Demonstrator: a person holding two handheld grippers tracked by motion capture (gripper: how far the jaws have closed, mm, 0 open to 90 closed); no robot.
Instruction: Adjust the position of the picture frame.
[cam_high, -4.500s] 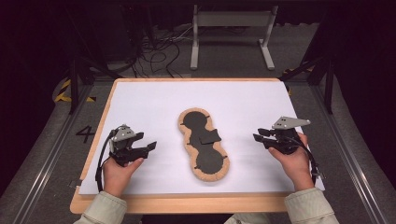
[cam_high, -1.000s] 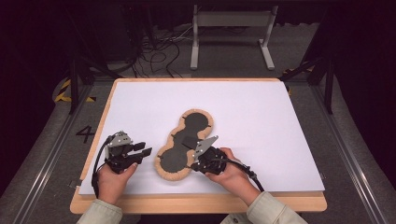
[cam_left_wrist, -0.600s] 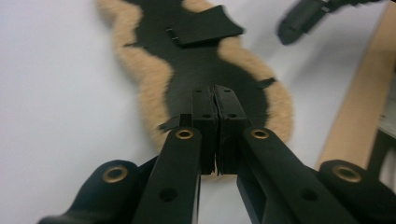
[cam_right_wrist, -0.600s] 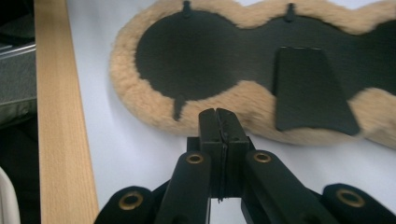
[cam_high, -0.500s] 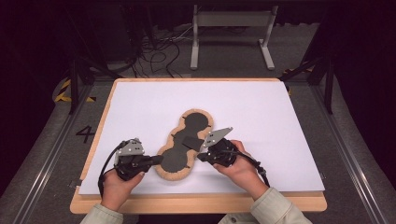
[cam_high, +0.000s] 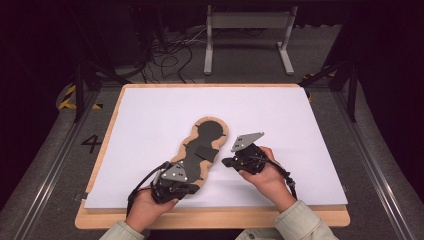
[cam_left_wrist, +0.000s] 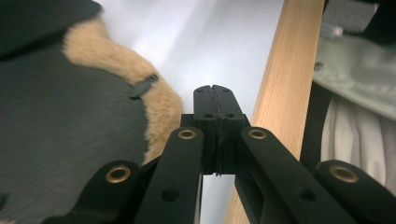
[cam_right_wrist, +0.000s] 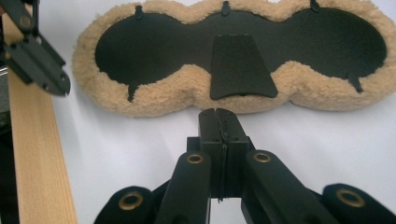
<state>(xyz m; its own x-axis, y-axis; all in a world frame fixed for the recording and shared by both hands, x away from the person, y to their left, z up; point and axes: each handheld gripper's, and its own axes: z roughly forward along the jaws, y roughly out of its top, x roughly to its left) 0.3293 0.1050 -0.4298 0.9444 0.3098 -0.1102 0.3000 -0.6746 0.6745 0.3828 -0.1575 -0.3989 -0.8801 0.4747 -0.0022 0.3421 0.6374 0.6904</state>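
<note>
Both grippers, left (cam_high: 189, 188) and right (cam_high: 226, 162), are closed empty beside the fleece-edged pad (cam_high: 200, 142), seemingly to nudge it rather than grip.

Black jaws with brass rivets, pale green sleeves (cam_high: 300, 222).

black fleece-rimmed pad (cam_high: 199, 150) flat, diagonal on table

Number 4 (cam_high: 91, 143) on grey floor (cam_high: 60, 165)
</note>
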